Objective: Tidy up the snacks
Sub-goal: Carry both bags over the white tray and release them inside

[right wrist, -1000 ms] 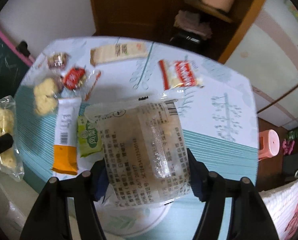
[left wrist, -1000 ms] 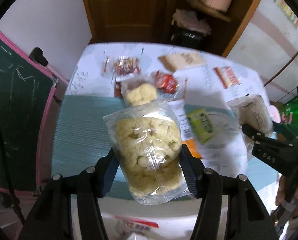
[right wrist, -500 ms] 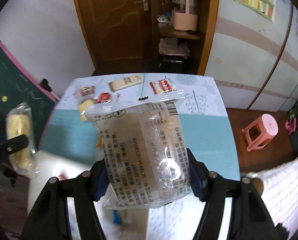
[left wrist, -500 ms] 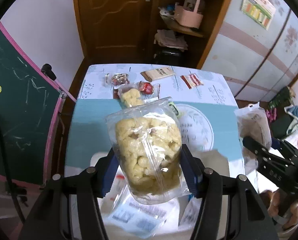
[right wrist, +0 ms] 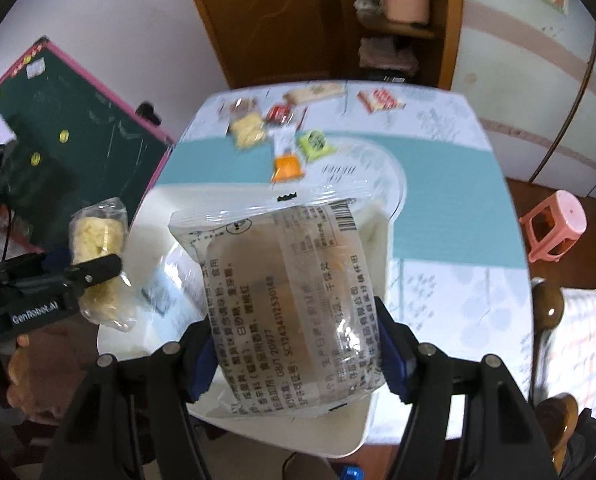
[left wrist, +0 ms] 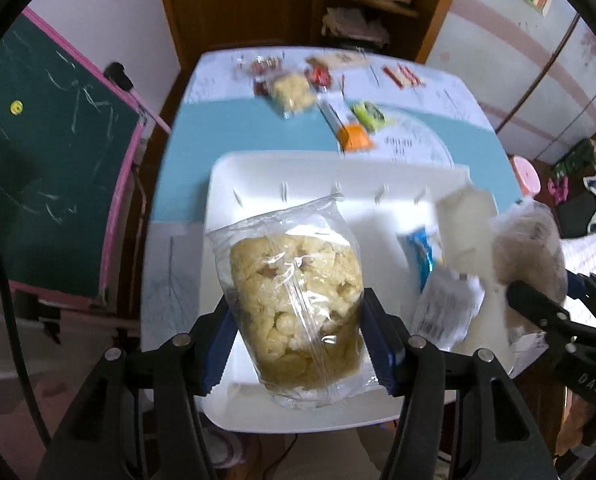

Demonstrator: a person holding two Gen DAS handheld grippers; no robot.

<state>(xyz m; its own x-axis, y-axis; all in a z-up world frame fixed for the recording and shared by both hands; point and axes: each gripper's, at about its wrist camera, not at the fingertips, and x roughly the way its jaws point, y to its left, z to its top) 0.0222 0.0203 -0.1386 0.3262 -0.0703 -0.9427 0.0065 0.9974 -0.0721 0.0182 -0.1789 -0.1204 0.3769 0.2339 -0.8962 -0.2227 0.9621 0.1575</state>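
The left hand-held gripper (left wrist: 298, 344) has its black jaws with blue pads part-way apart and pressed against both sides of a clear, crinkly plastic bag of puffed snack (left wrist: 296, 300), whose lumpy pale-yellow pieces show through the glossy film. The bag stands upright between the pads, above a white tray (left wrist: 258, 176) with rounded corners and smooth matte walls. Inside the tray lie a shiny blue packet (left wrist: 421, 254) and a white printed packet (left wrist: 445, 312), both blurred.

The right hand-held gripper (right wrist: 298, 354) likewise stands half-spread, clamped on a wide translucent packet (right wrist: 294, 304) covered in printed text with a barcode near its top seam; a soft brownish mass shows dimly through the frosted film. This packet hangs over the right part of the same tray.

Beyond the tray, on the tabletop (right wrist: 449, 216) with its teal and white patterned covering, loose snacks lie in a cluster: an orange-and-white bar (right wrist: 285, 156), a small green packet (right wrist: 314, 143), a clear bag of yellow puffs (right wrist: 248, 130), a red wrapper (right wrist: 278, 114), and a red-and-white striped packet (right wrist: 379, 99) further right.
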